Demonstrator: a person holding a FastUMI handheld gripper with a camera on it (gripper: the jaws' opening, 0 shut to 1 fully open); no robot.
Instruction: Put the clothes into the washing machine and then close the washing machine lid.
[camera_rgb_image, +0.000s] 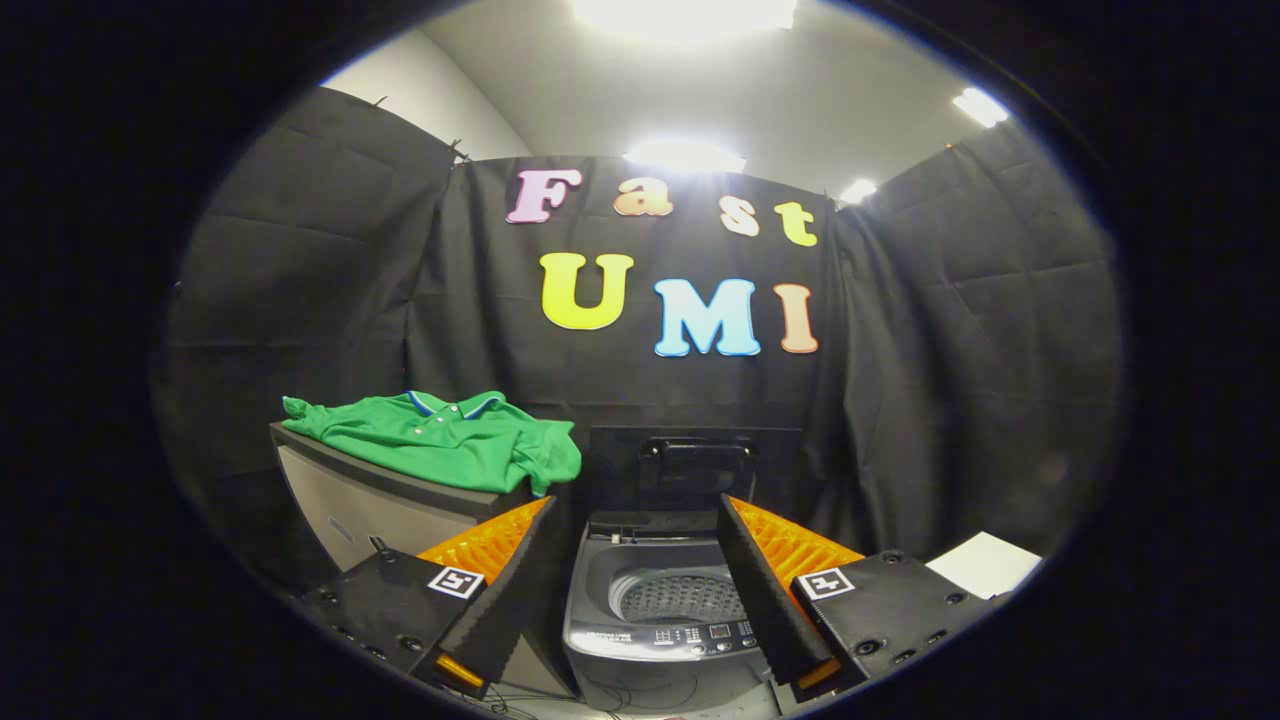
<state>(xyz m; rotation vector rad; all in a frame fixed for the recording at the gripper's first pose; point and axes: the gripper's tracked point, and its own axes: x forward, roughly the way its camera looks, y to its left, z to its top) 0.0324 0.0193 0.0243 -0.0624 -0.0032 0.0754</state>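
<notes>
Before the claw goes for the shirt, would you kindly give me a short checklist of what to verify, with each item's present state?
1. Claw open and holding nothing: ok, its fingers stand wide apart.
2. Washing machine lid raised: ok, it stands upright behind the opening.
3. Drum free to take clothes: ok as far as it shows; its bottom is hidden.
4. Green shirt reachable: ok, it lies loose on the grey cabinet beside the machine, ahead of one finger.
5. Shirt free of snags on the cabinet's far side: cannot tell.
</notes>
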